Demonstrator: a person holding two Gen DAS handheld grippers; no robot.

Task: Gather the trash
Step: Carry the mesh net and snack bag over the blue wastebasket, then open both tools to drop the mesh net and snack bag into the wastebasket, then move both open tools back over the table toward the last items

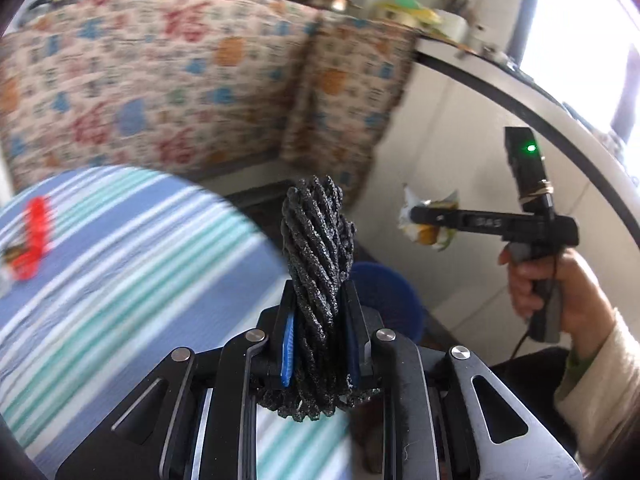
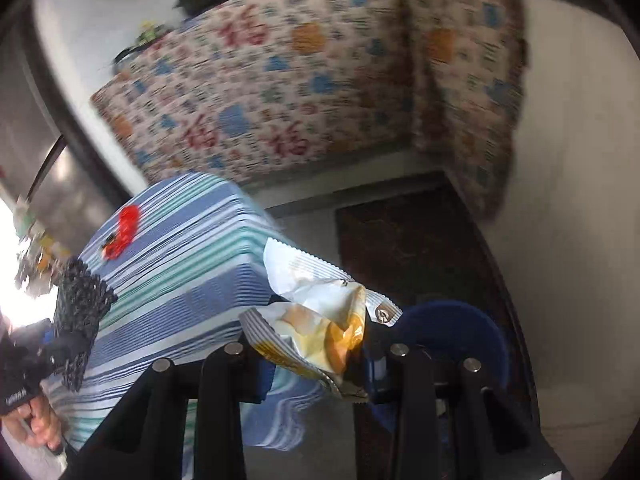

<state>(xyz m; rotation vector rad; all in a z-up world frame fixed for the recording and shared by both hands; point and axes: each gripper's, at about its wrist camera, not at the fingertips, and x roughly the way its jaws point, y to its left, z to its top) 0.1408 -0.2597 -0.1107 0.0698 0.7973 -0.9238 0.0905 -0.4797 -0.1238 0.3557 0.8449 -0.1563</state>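
Both grippers are up off the counter [image 1: 120, 264], each with a piece of trash. The left gripper [image 1: 318, 332] has its jaws pinched nearly shut on a black mesh wad [image 1: 316, 248], a twisted, netted bundle that stands up out of the pads and bulges below them as well. The right gripper [image 2: 316, 356] has its jaws closed partway on a crumpled wrapper [image 2: 320, 320], white and yellow with a zigzag edge, which juts up and to the left from between the fingers. From the left wrist view the right gripper [image 1: 412, 214] shows side-on, out to the right, the wrapper [image 1: 430, 216] at its tip and a hand [image 1: 560, 292] in a pale sleeve around its grip. From the right wrist view the mesh wad [image 2: 80, 308] hangs at the left edge, over the striped cloth. The counter wears a blue, white and teal striped cloth, with a red thing [image 1: 34, 236] lying on it, too blurred to name. A blue bin [image 2: 460, 332] stands on the floor just past both grippers, below the wrapper. A floral quilt [image 1: 180, 80] covers the furniture behind.
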